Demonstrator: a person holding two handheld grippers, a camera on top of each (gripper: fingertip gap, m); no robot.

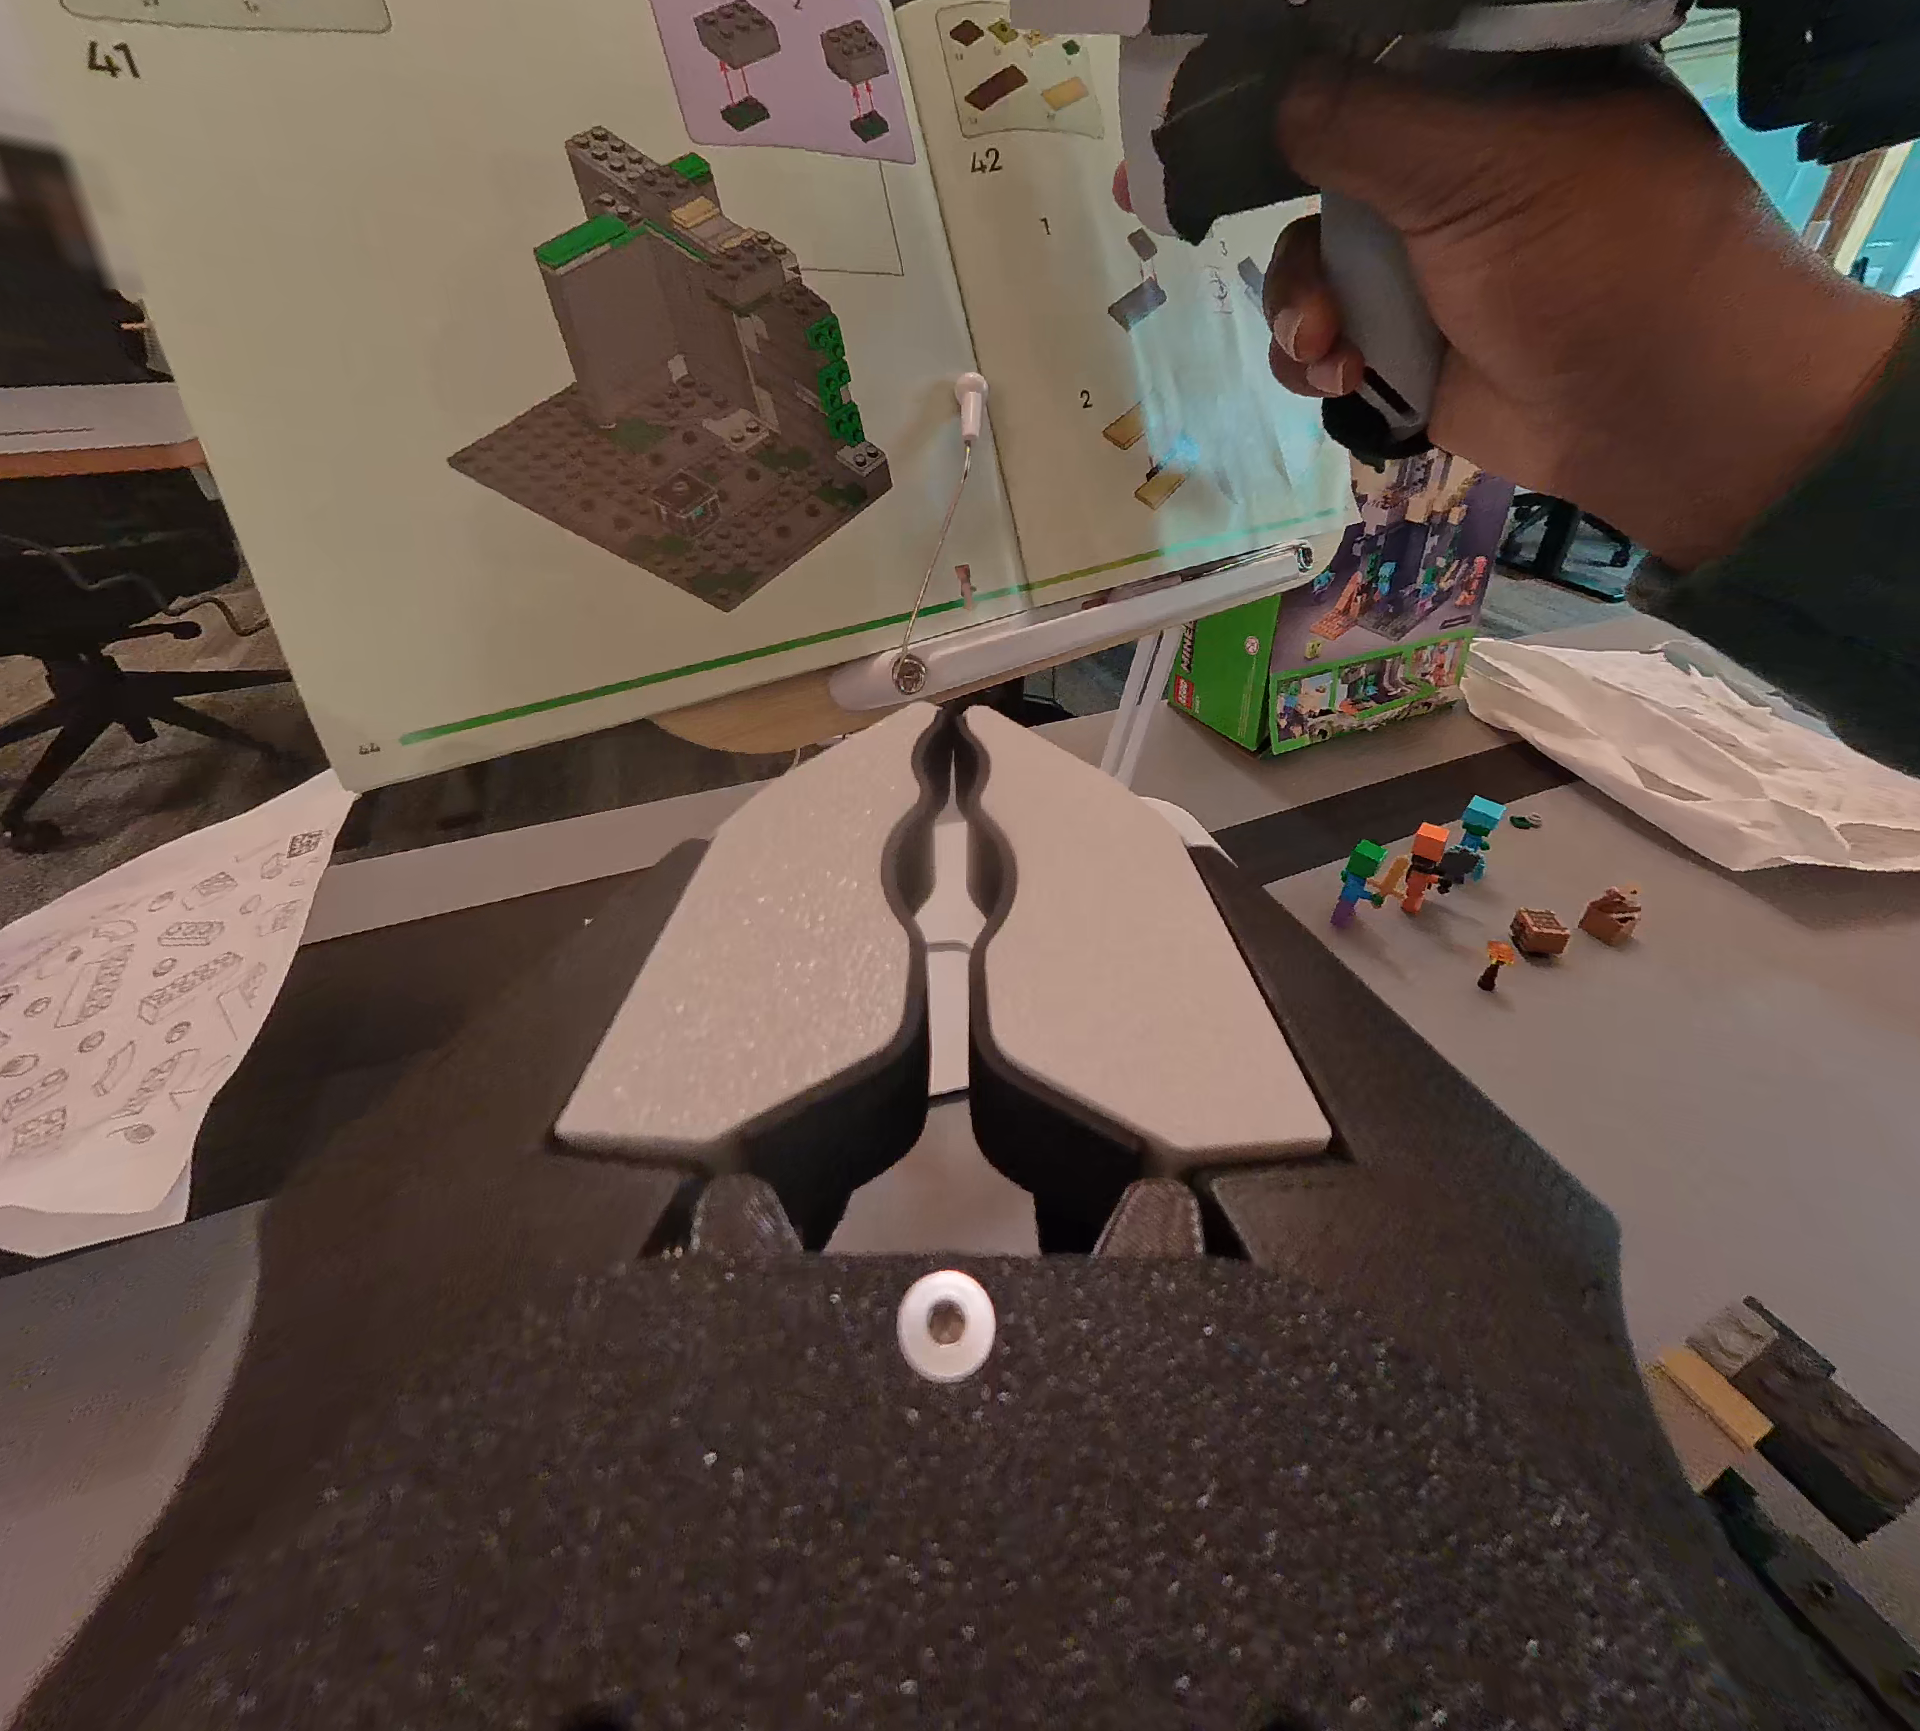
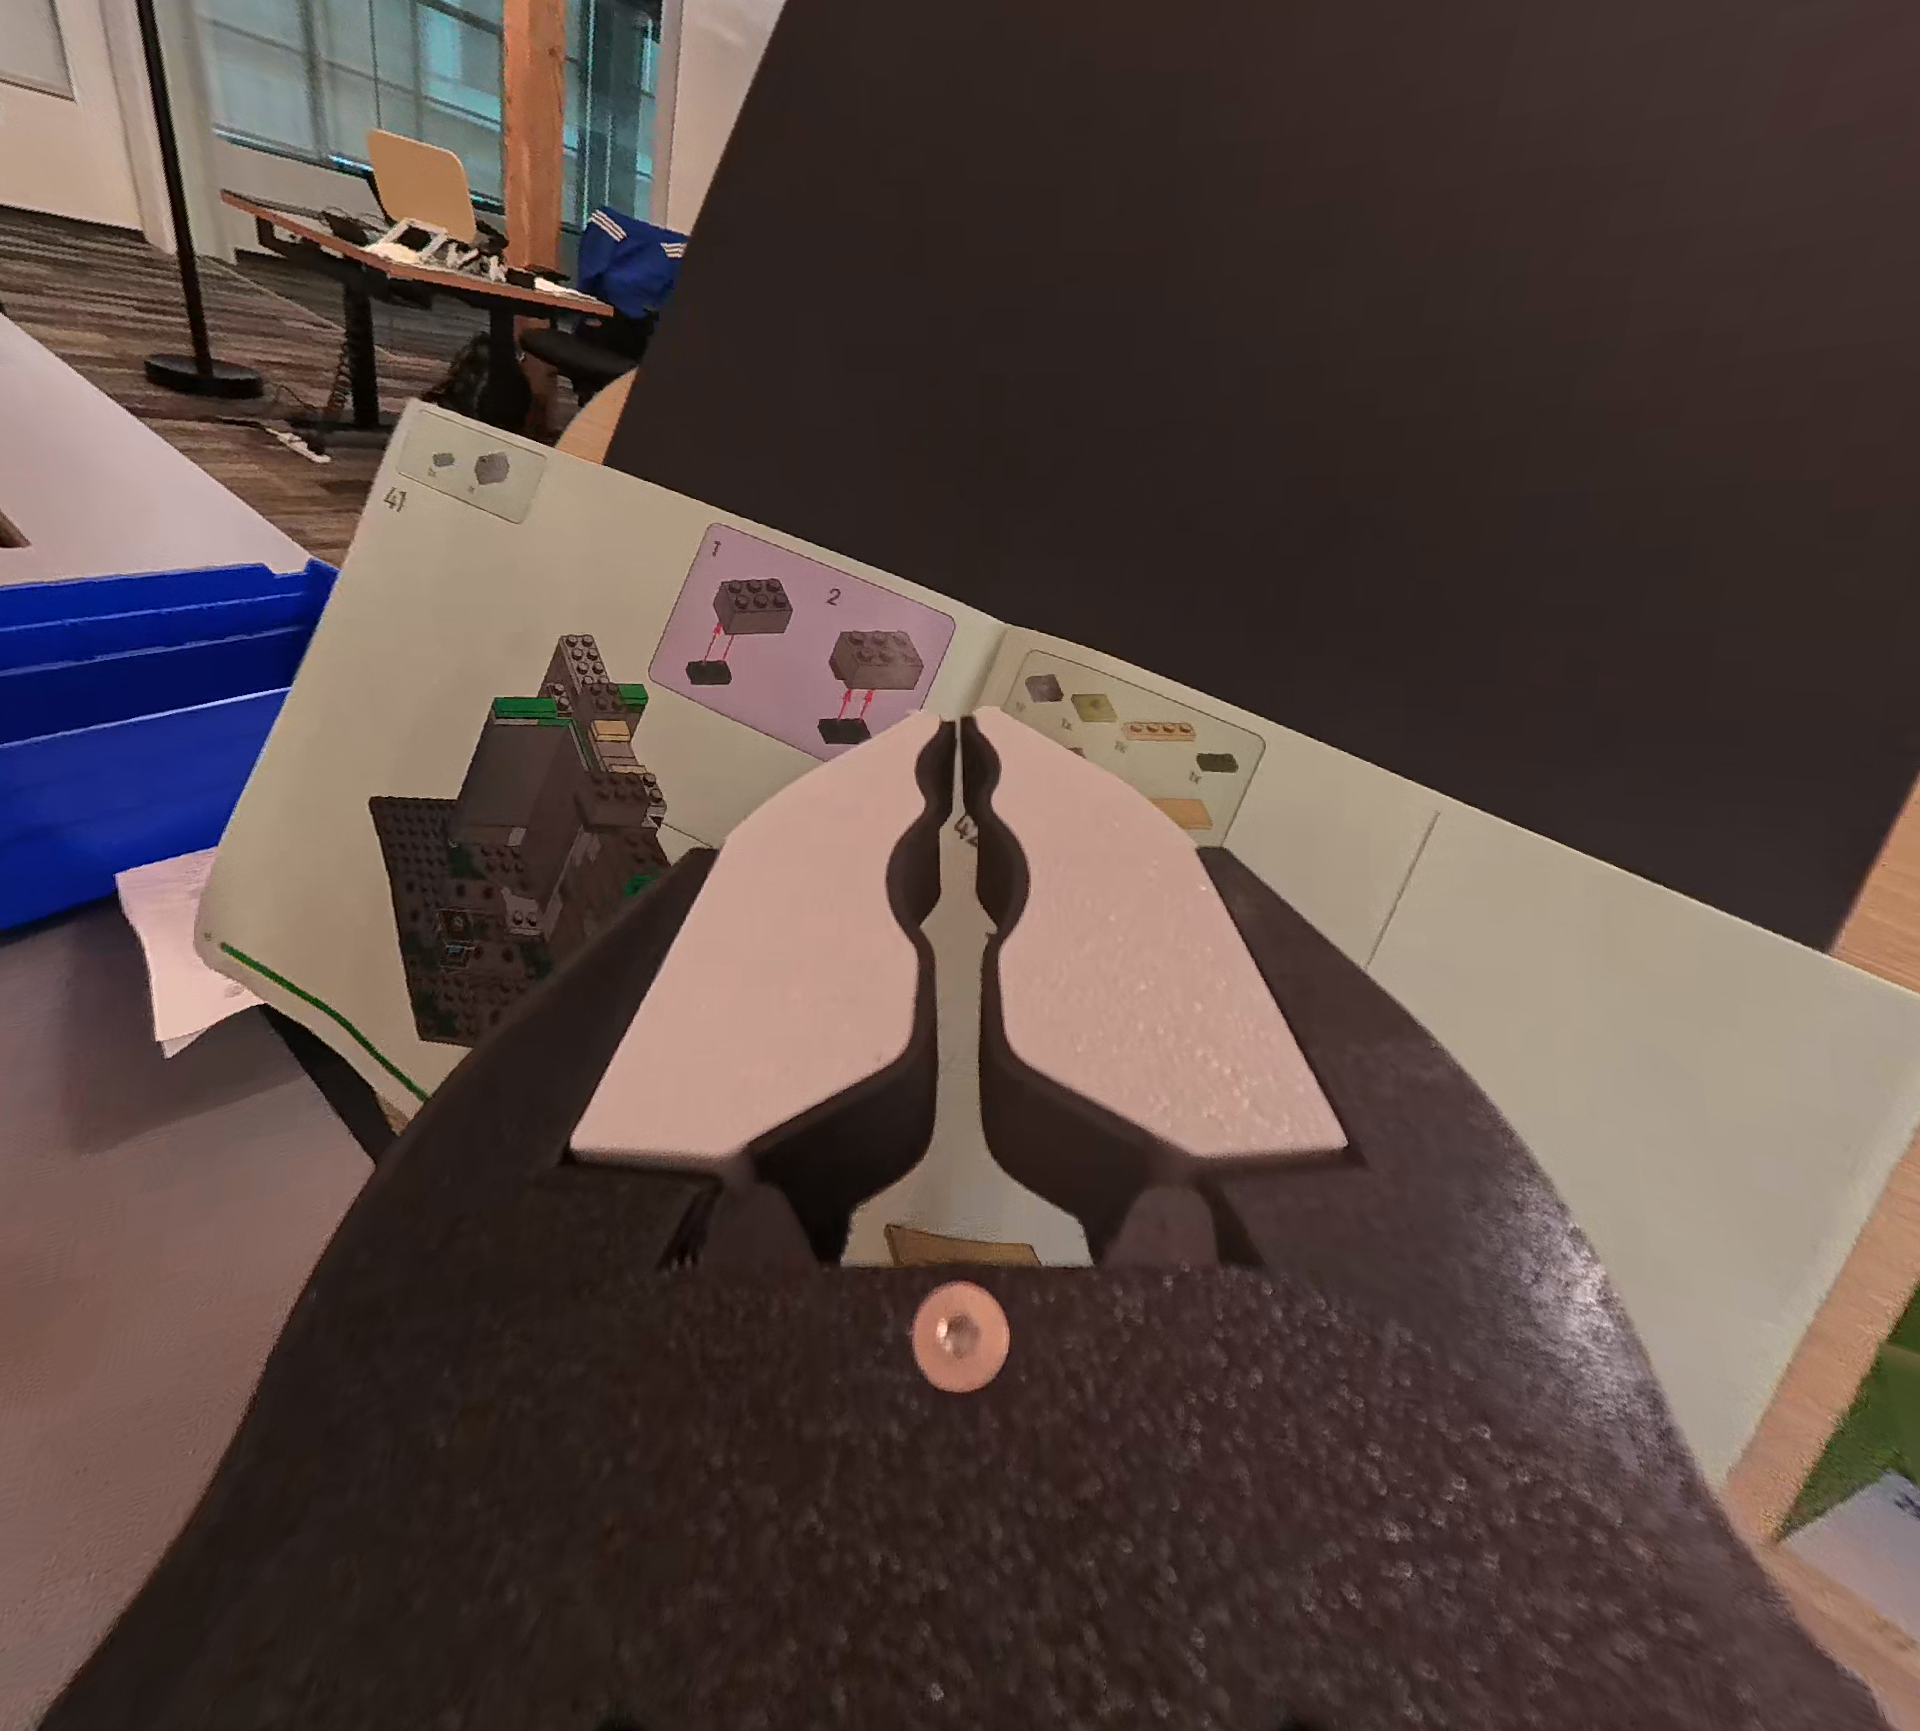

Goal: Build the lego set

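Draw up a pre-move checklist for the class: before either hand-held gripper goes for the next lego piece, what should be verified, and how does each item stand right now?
1. Left hand-held gripper empty and free: ok; fingers closed together, nothing between them.
2. Right hand-held gripper empty: ok; closed, holding nothing, raised in front of the instruction booklet.
3. Booklet open and readable on its stand: ok; a wire clip holds the pages.
4. Finished minifigures out of the way: ok; grouped on the table to the right.
5. Loose pieces for the next step located: cannot tell; only a few dark and tan pieces show at the picture's edge.
6. Partly built model in reach: cannot tell; not in either view.
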